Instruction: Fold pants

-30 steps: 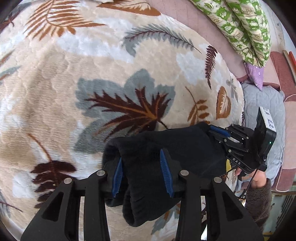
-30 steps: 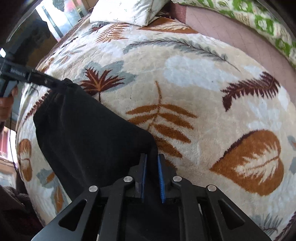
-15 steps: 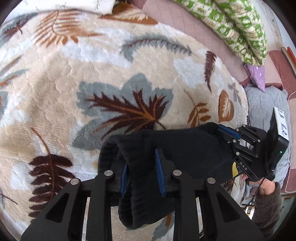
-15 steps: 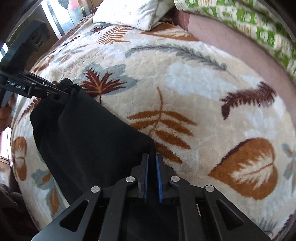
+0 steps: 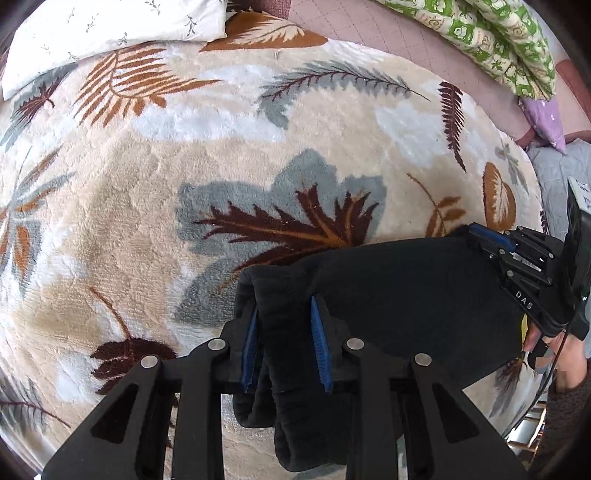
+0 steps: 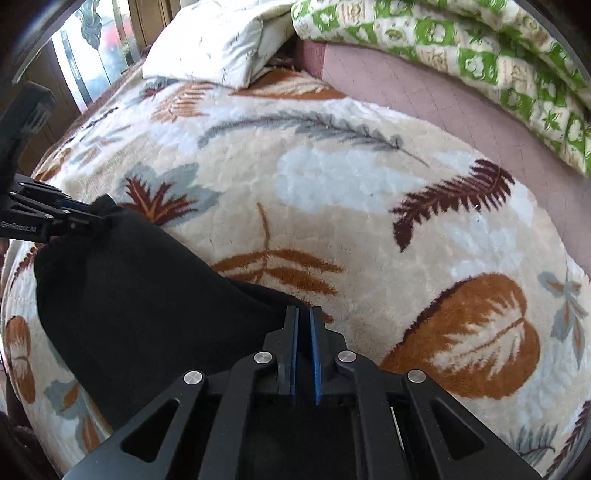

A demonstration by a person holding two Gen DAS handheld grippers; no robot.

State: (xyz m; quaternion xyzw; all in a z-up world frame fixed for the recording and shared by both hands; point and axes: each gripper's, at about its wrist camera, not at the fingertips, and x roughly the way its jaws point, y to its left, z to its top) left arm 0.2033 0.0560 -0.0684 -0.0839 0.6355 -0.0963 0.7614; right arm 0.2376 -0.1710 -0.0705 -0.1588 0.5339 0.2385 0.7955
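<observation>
The black pants [image 5: 399,295] hang stretched between my two grippers, lifted above a leaf-patterned blanket [image 5: 184,184]. My left gripper [image 5: 282,314] is shut on a thick bunched end of the pants. My right gripper [image 6: 303,314] is shut on the other end of the pants [image 6: 140,295]; its blue pads are nearly together. In the left wrist view the right gripper [image 5: 480,234] shows at the right edge, pinching the cloth. In the right wrist view the left gripper [image 6: 86,218] shows at the left edge, holding the far corner.
A white pillow [image 5: 110,29] lies at the head of the bed. A green patterned quilt [image 6: 461,48] is piled on a pink sheet [image 6: 406,88] along the far side. A grey cover [image 5: 554,177] lies past the blanket's right edge.
Both grippers have lifted and moved further over the bed with the pants held taut. The left gripper's jaws closed tighter on the bunched cloth.
</observation>
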